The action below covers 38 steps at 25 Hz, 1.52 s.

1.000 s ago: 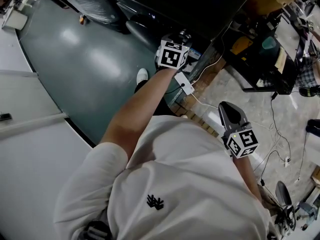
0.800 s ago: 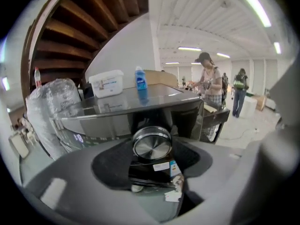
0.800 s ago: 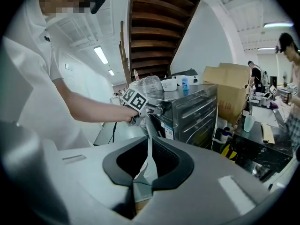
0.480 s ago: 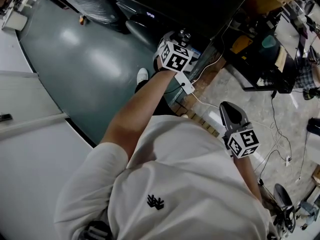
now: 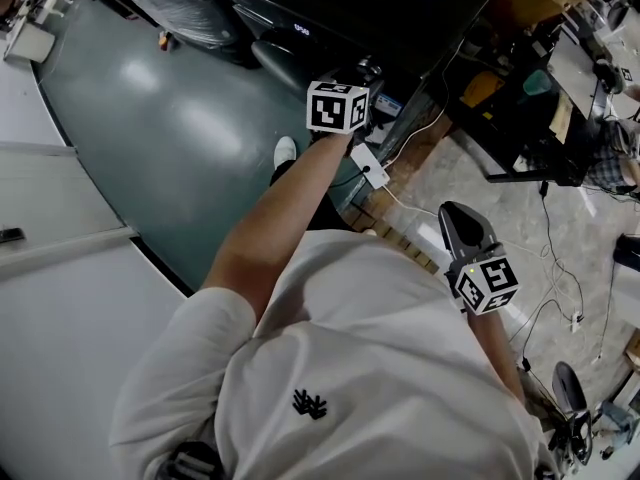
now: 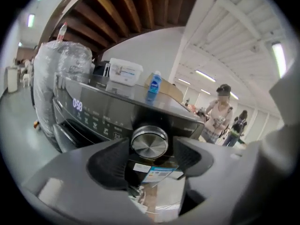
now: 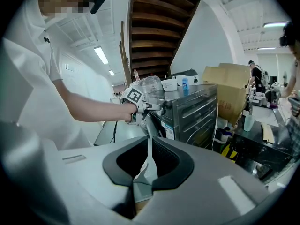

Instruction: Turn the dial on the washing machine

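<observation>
The left gripper (image 6: 150, 157) is held up to the front of the dark washing machine (image 6: 89, 110), pointing slightly downward at its control panel. The round, brushed-metal dial (image 6: 149, 143) sits at the right end of that panel, straight ahead and centred between the left fingers (image 6: 108, 167). The fingers have just been opening. They are now released, with a gap on each side of the dial, so neither pad presses on it. A lit display (image 6: 77, 105) glows at the left of the panel, and a printed label (image 6: 157, 171) is stuck just below the dial. On top of the machine stand a blue bottle (image 6: 153, 86) and a white lidded box (image 6: 123, 72), and a plastic-wrapped bundle (image 6: 55, 74) rises beside it. A person (image 6: 216, 114) stands in the background.

The right gripper (image 7: 149, 170) hangs at the person's side, well apart from the machine. Its fingers are drawn together to a thin slit, with nothing between them.
</observation>
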Each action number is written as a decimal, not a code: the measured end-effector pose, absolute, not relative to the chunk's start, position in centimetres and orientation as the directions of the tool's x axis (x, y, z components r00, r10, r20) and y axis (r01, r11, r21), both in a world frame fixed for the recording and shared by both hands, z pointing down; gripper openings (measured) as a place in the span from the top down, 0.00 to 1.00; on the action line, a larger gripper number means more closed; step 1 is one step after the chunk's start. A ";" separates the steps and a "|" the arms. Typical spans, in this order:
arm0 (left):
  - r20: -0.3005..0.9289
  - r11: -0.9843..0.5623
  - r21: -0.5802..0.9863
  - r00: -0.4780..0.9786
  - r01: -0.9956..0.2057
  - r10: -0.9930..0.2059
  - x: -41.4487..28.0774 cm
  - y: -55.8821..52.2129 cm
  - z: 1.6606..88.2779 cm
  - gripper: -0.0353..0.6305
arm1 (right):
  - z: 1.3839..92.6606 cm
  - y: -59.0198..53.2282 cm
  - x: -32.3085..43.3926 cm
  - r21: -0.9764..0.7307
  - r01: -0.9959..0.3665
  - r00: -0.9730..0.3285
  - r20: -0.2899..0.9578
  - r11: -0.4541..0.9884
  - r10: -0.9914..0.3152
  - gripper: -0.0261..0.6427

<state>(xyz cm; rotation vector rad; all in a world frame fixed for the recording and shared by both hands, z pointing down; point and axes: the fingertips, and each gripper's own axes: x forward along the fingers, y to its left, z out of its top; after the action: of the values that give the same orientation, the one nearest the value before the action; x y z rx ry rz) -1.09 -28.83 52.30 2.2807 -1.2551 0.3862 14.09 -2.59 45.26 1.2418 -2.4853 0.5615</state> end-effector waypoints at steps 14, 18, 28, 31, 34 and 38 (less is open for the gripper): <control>0.417 -0.253 0.631 0.595 -0.734 -0.687 -1.2 -29.2 54.4 0.43 | 45.1 -1.8 14.7 -0.206 -0.823 -0.562 0.434 0.530 -0.704 0.94; 0.424 -0.249 0.629 0.593 -0.737 -0.685 -1.2 -29.3 54.5 0.44 | 44.9 -1.9 14.7 -0.208 -0.824 -0.560 0.433 0.527 -0.706 0.94; 0.486 -0.338 0.414 0.519 -0.845 -0.703 -1.3 -29.1 54.1 0.47 | 44.8 -1.5 14.7 -0.200 -0.830 -0.551 0.433 0.521 -0.713 0.94; 0.507 -0.402 0.262 0.480 -0.877 -0.716 -1.1 -29.1 53.7 0.47 | 44.8 -1.4 14.8 -0.199 -0.833 -0.548 0.432 0.516 -0.717 0.94; 0.526 -0.440 0.143 0.445 -0.887 -0.725 -1.0 -29.0 53.9 0.47 | 44.9 -1.2 15.0 -0.201 -0.834 -0.547 0.435 0.515 -0.716 0.94; 0.516 -0.438 0.169 0.458 -0.883 -0.724 -1.0 -29.1 53.9 0.47 | 45.0 -1.3 15.2 -0.201 -0.835 -0.544 0.437 0.512 -0.716 0.94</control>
<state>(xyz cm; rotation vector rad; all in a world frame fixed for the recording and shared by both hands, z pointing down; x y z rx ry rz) -1.01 -29.15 53.92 2.2970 -1.3489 0.5195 15.17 -1.31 44.98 1.3007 -2.4586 0.5665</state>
